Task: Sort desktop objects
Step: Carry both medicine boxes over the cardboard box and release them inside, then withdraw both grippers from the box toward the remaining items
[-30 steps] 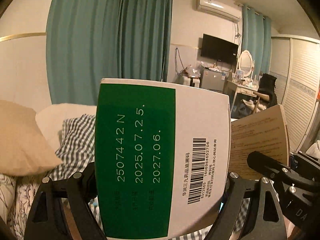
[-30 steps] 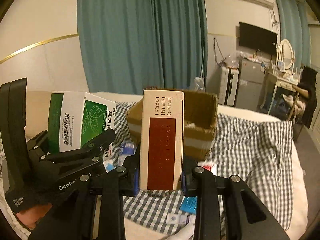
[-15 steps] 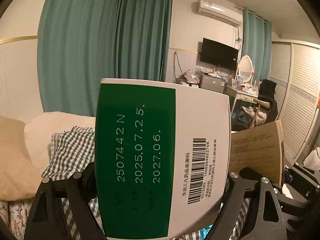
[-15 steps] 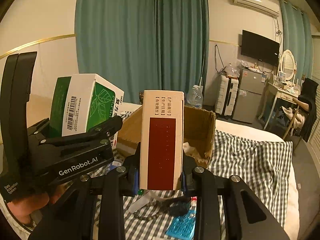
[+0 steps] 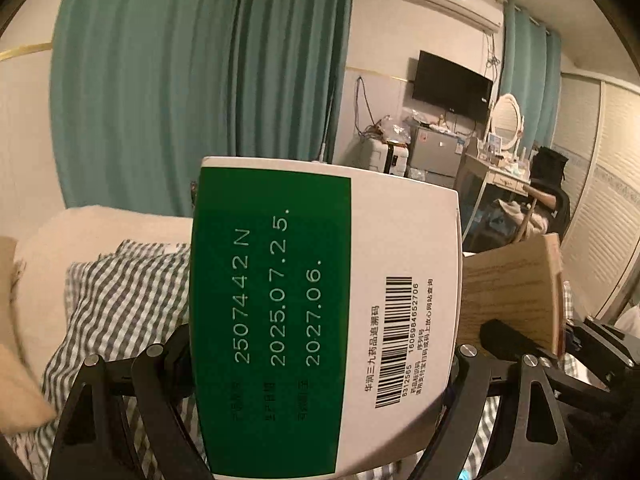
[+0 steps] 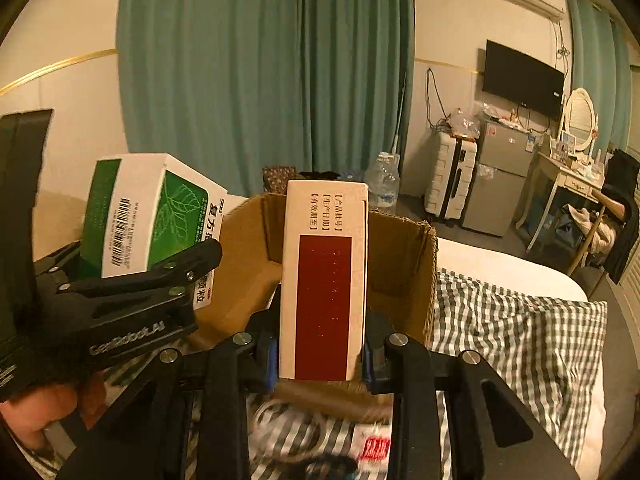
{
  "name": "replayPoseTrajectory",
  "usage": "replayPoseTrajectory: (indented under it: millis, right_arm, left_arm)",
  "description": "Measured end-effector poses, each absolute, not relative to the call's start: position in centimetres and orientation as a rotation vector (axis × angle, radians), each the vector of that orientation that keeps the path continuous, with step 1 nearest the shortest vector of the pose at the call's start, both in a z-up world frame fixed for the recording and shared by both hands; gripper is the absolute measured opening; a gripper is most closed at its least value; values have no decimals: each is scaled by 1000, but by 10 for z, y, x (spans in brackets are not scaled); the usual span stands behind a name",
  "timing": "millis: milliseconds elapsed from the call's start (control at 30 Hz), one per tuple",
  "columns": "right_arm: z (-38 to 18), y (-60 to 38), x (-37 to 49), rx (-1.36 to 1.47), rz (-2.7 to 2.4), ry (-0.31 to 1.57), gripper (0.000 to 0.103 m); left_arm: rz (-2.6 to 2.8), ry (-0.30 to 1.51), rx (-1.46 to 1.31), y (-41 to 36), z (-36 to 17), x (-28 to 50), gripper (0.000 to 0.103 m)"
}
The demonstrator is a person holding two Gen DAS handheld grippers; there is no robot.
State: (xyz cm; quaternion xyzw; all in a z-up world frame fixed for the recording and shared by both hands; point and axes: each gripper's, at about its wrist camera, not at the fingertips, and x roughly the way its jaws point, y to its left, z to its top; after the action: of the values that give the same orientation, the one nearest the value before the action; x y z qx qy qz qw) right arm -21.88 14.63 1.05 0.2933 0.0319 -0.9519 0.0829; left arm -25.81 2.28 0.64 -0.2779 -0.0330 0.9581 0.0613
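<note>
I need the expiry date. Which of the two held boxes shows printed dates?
The green-and-white box in the left gripper; the cream box with the dark red panel shows none legibly.

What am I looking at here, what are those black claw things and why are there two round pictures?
Those are two hand-held grippers; a person carries one in each hand, no robot. Each has a fisheye camera looking along its fingers, hence two round pictures. The left gripper clamps a green and white medicine box. The right gripper clamps a cream box with a dark red panel, in front of an open cardboard box on a bed with a checked cloth. The hand holding the left gripper shows too.
</note>
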Motion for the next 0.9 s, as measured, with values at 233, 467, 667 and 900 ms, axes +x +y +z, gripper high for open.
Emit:
replayPoseTrajectory:
  millis: [233,467,667,900]
  right_arm:
    - [-23,165,-278,955,-2837,28,29]
    - [-42,176,-294,967,-2835,-21,35]
    - [-23,186,-274,896,-2879,-36,65]
    - [12,206,-227,863,-2908,-90,65]
  left_arm:
    - [2888,-94,-897,27,-20,-307,89]
    - [2872,-58,-986,33,-46,-328,92]
    - [2855,-122,-1003,22,-40,-319,102]
    - [2902,-80,-926,6,-1,-265,103]
